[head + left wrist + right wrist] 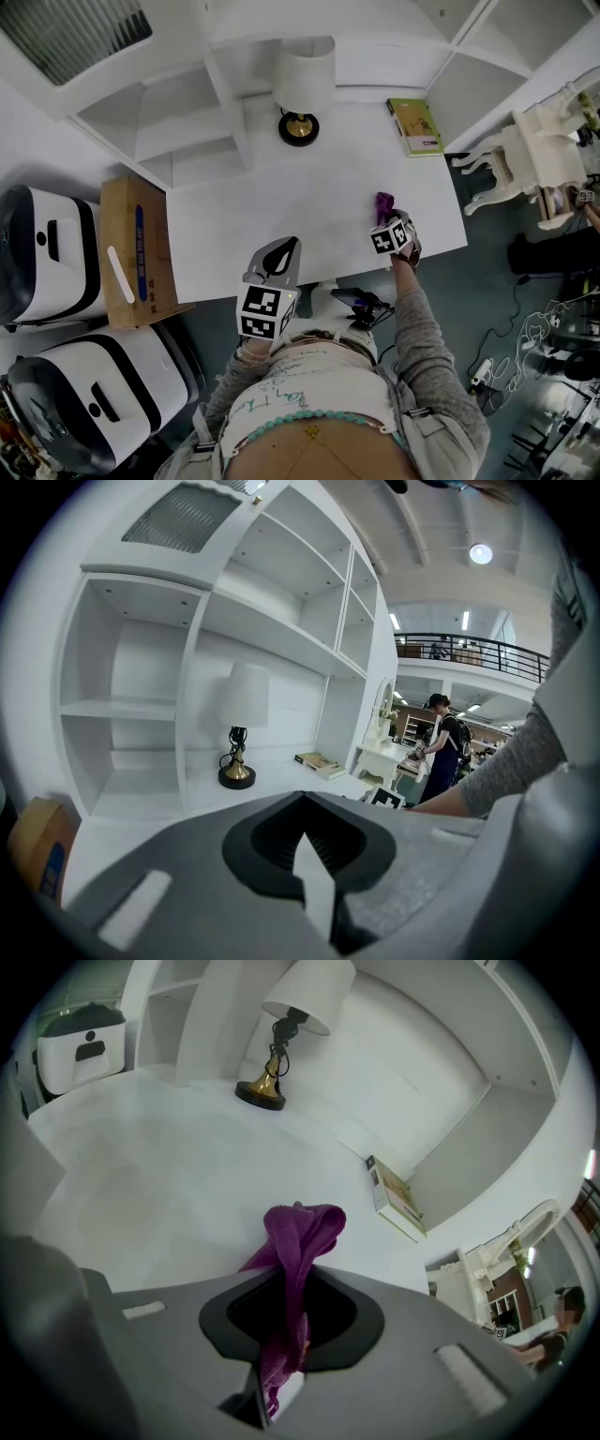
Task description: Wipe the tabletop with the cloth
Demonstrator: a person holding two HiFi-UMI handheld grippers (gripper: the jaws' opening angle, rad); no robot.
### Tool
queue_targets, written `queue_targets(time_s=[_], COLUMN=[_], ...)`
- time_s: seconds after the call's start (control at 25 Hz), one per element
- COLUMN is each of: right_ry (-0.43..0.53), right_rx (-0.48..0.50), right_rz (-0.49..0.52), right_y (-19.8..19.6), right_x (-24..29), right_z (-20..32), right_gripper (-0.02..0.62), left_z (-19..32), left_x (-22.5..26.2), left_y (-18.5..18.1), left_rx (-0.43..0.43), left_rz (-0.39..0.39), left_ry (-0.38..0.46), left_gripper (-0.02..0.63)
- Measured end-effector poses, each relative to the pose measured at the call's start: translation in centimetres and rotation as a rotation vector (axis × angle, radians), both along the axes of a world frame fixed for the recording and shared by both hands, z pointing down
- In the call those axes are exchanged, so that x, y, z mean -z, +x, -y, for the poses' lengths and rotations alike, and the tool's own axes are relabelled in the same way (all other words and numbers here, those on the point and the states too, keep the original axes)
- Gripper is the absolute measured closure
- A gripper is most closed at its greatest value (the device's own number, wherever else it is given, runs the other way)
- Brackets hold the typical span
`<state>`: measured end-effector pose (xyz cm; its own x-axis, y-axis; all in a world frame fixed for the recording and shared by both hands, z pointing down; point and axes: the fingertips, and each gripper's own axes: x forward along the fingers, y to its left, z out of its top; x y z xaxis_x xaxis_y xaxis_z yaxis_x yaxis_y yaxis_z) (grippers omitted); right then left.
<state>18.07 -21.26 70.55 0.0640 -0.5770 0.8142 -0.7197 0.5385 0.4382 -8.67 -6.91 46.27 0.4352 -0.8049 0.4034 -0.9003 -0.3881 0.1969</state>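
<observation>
Desk (281,202): white and flat, running out from under white shelving at its back.
Lamp (300,89): standing upright at the back of the desk, white shade over a round black-and-brass base, resting just beside a shelf upright.
Book (415,126): green-covered, lying flat at the desk's back right corner, well apart from the lamp.
Floor (487,281): dark, carrying a cardboard box (134,248) sitting beside the desk's left edge.
</observation>
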Motion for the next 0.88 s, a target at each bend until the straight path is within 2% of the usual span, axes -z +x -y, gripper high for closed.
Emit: queue_targets(time_s=[0.88], right_ry=[0.0], right_rx=[0.007], right_rz=[0.013], right_y=[-3.0], right_x=[-0.3], right_z=[-0.9], right_gripper=[0.526], left_z=[0.1], left_x=[0.0], left_y=[-1.5], left_rx=[-0.002], left_rz=[-0.012], left_ry=[0.006], left_gripper=[0.604])
